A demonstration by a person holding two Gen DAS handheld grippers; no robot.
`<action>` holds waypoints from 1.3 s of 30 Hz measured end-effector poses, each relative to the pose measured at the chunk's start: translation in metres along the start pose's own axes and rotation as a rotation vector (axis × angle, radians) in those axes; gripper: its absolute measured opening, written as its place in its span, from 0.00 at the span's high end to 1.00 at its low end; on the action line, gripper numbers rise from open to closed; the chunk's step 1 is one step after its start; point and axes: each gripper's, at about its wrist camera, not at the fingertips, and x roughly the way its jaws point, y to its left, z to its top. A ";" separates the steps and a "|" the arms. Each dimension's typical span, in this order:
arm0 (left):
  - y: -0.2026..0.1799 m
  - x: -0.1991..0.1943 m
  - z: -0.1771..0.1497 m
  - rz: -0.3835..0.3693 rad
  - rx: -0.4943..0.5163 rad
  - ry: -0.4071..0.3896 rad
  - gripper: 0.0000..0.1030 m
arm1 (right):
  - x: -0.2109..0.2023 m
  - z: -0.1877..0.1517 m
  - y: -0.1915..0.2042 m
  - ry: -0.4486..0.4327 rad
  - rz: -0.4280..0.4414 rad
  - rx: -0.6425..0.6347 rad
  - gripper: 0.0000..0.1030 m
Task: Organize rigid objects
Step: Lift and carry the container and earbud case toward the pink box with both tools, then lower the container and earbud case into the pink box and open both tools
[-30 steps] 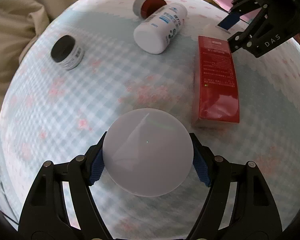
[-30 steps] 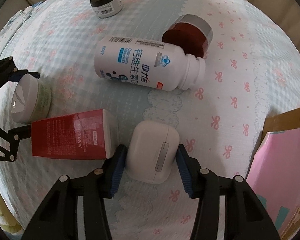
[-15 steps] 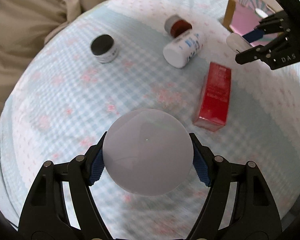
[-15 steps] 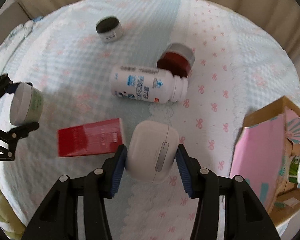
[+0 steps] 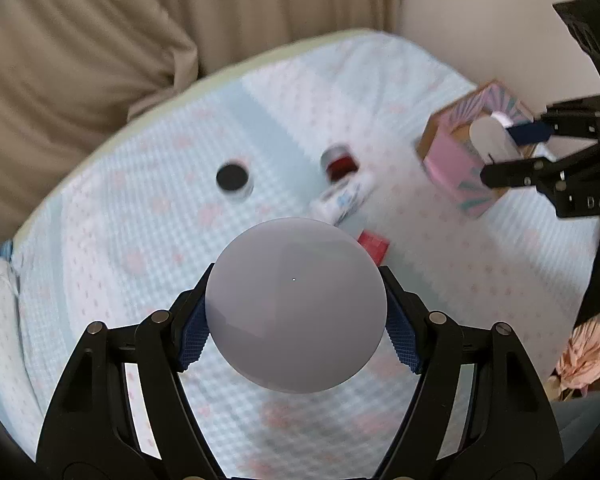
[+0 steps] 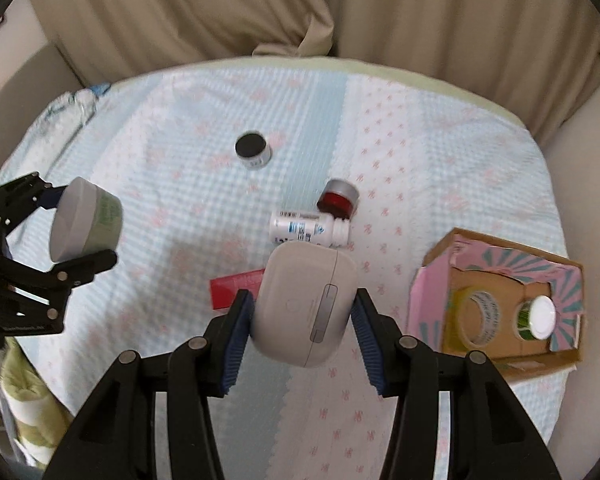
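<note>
The white case (image 6: 306,306) stands lengthwise along the right claw (image 6: 304,316), rounded end up, its grey hinge strip facing the camera; smooth and glossy, it is pinched between the blue pads above the bed (image 6: 440,184). The left claw (image 5: 296,320) grips a round jar (image 5: 296,304), pale lid toward its camera. Below lie a white bottle (image 6: 306,230), red box (image 6: 236,286), and an open carton (image 6: 496,300).

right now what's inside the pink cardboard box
In the right wrist view the box holds a roll of tape and a white-capped green bottle. Its walls and flaps hide the bottom, so anything under them can't be seen.
</note>
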 end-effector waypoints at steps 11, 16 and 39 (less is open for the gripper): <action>-0.093 -0.044 0.081 -0.041 0.076 -0.112 0.30 | -0.083 -0.005 -0.077 -0.084 -0.003 0.126 0.55; -0.157 -0.038 0.120 -0.057 0.072 -0.122 0.30 | -0.104 -0.017 -0.140 -0.098 -0.009 0.159 0.55; -0.309 0.177 0.183 -0.082 -0.096 0.177 0.30 | 0.022 -0.084 -0.388 0.098 0.003 0.296 0.55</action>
